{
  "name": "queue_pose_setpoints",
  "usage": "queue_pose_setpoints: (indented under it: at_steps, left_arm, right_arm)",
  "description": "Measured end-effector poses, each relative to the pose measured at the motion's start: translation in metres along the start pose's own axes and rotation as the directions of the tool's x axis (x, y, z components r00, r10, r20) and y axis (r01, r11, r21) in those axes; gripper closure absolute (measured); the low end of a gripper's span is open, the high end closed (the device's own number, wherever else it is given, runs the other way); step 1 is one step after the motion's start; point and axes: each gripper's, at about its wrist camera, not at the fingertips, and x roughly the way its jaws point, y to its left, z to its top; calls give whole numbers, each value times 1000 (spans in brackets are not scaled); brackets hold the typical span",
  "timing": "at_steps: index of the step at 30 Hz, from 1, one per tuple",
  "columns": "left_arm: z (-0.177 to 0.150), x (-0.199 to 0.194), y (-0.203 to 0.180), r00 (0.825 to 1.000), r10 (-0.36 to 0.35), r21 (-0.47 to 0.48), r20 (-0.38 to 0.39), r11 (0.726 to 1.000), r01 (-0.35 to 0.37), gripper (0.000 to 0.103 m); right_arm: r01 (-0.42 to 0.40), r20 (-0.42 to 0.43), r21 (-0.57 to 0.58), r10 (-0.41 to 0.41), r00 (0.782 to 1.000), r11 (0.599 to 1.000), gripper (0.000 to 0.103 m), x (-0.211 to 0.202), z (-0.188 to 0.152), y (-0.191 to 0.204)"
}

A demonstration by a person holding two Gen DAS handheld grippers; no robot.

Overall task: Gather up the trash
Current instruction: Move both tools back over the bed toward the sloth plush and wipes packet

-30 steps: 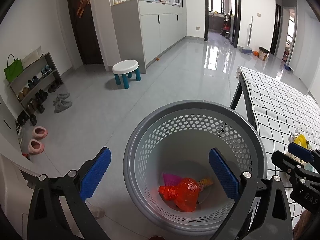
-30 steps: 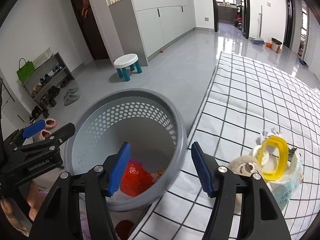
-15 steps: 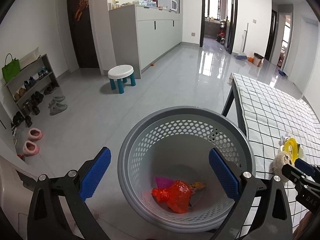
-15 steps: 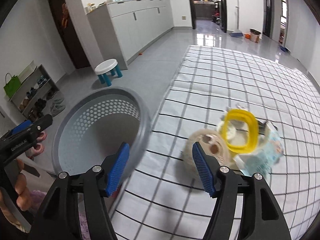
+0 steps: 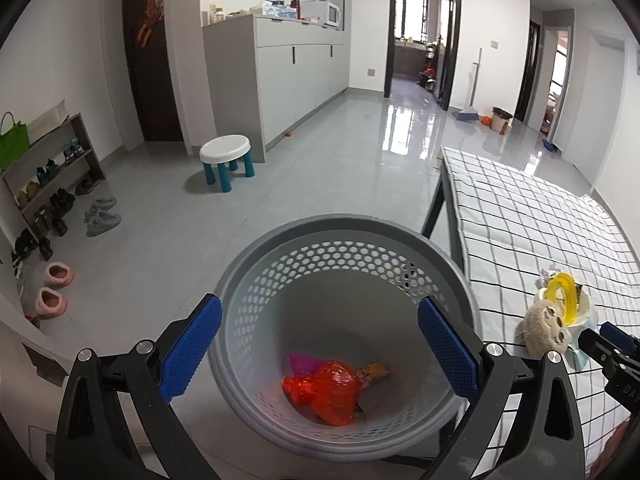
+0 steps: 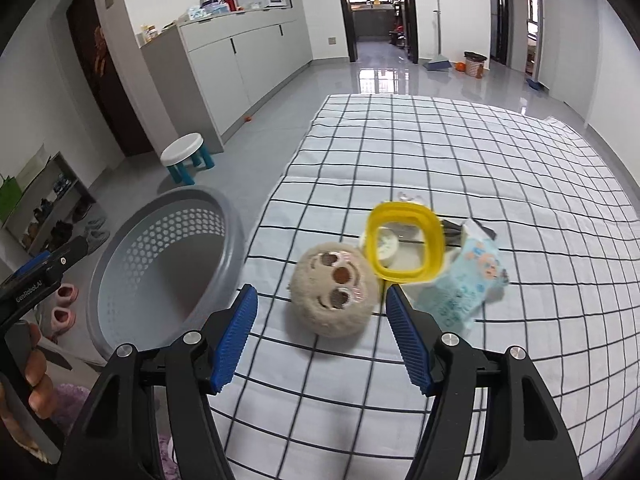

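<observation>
now i'm tilting my right gripper (image 6: 320,336) down, jaws apart and empty, having swung from the basket (image 6: 236,240) toward the plush ball (image 6: 334,290).

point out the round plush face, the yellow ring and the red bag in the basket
round plush face (image 6: 334,290): right wrist view, middle of the face, between its eyes and mouth
yellow ring (image 6: 434,246): right wrist view, right side of the ring's band
red bag (image 5: 330,390): left wrist view, middle of the crumpled bag
</observation>
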Motion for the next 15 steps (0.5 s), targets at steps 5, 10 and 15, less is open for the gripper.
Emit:
queue_pose_setpoints:
  at_steps: [5, 10, 15]
  left_arm:
    - [-2, -3, -17, 1000, -27, 23, 2, 999, 27, 6]
    - [-4, -3, -31, 999, -41, 47, 1, 998, 41, 6]
    - [-4, -2, -42, 998, -63, 55, -2, 996, 63, 6]
  right_arm:
    - [18, 6, 11, -18, 1000, 1000, 39, -8, -1, -9]
    - [37, 9, 20, -37, 999, 999, 39, -13, -2, -19]
    - [61, 6, 33, -62, 998, 998, 39, -15, -5, -30]
